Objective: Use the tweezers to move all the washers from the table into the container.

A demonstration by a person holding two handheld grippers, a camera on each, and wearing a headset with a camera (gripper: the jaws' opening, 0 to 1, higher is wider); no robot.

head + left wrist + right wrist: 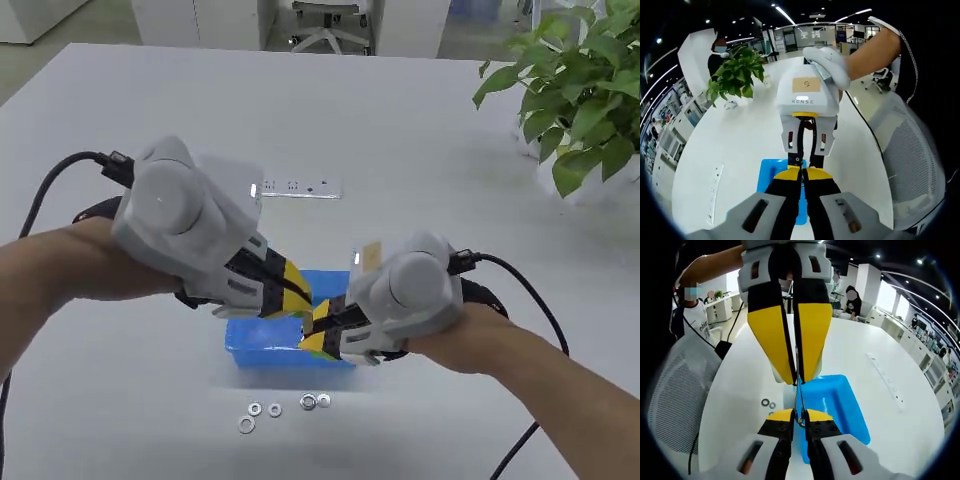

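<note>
Left gripper [801, 171]: it's sitting on the left over the container. The yellow-tipped jaws are pinching almost together, and the thin metal strip looks to be running between them, so I'm calling it clamped on the tweezers.

Right gripper [799, 416]: it's pointing tip to tip at the left one from the right side. The jaws are squeezing in tight on the near end of the same strip, so this one's gripping too.

Tweezers [798, 390]: they're bridging the two sets of jaws above the container. They're super thin, so I'm only really making them out in the right gripper view.

Container [265, 345]: a shallow blue tray, lying flat on the table right under the two sets of jaws. I can't tell if anything's lying inside it.

Washers [275, 410]: about five of them are lying loose on the table in a short row, just on the near side of the container and not touching it.

Table [400, 130]: white top, and it's carrying everything here.

Power strip [295, 188]: it's lying flat, farther back than the container.

Plant [580, 90]: leafy green, standing at the far right of the table, well apart from the action.

Hands: one is wrapping around the back of each gripper, with cables trailing off.
</note>
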